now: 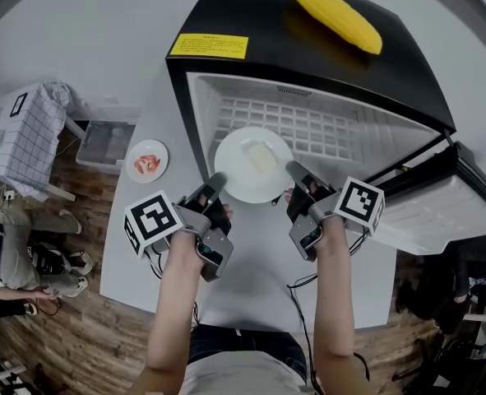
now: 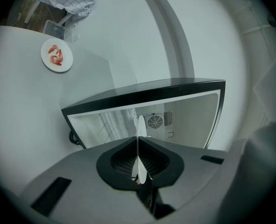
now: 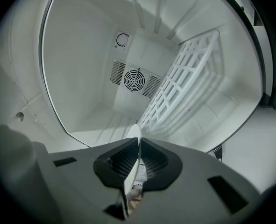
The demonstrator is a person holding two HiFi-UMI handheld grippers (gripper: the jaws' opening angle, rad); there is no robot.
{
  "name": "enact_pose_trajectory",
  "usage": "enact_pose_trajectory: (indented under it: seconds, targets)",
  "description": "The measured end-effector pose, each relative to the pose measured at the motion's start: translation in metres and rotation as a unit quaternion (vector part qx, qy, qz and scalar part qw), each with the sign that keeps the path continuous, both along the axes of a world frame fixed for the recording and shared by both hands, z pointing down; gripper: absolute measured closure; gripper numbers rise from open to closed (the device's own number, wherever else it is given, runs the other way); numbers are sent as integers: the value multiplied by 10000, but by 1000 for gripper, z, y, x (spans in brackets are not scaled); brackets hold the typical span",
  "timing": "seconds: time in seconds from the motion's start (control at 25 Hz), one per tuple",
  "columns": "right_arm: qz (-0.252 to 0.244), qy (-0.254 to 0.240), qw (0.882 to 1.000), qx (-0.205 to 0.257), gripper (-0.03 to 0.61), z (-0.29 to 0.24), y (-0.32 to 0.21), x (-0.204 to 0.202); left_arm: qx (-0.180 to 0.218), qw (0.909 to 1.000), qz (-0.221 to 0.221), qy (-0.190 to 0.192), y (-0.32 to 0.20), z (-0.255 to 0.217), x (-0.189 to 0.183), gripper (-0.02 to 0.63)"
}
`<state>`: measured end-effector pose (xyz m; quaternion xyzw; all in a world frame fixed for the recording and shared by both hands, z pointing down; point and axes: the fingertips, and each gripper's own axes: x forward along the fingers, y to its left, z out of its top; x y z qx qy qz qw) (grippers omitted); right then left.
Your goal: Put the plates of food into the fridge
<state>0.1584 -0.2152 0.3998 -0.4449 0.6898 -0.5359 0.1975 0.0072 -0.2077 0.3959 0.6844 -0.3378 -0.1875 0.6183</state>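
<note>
Left gripper and right gripper clamp the plate (only head view shows corn).

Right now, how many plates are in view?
2. The pale-food plate is held by the left claw and right claw at the open fridge; the red-food plate lies on the table. More may be hidden.

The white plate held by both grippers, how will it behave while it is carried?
Probably stiff: the plate lies flat though the left gripper and right gripper pinch only its rim. The smooth rim may slip. The pale food looks loose, so a tilt could slide it.
</note>
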Motion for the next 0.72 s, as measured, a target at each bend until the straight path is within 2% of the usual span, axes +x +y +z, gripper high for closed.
enact_pose_trajectory:
  seconds: [0.48,0.72]
  targets:
    - [-34,348,9991,-227,552,10,-41,1,-402,9984,-398,64,-32,17,2,597]
    - [-5,416,9989,-203,551,13,-47,1,-415,9979,-497,85,-36,18,2,597]
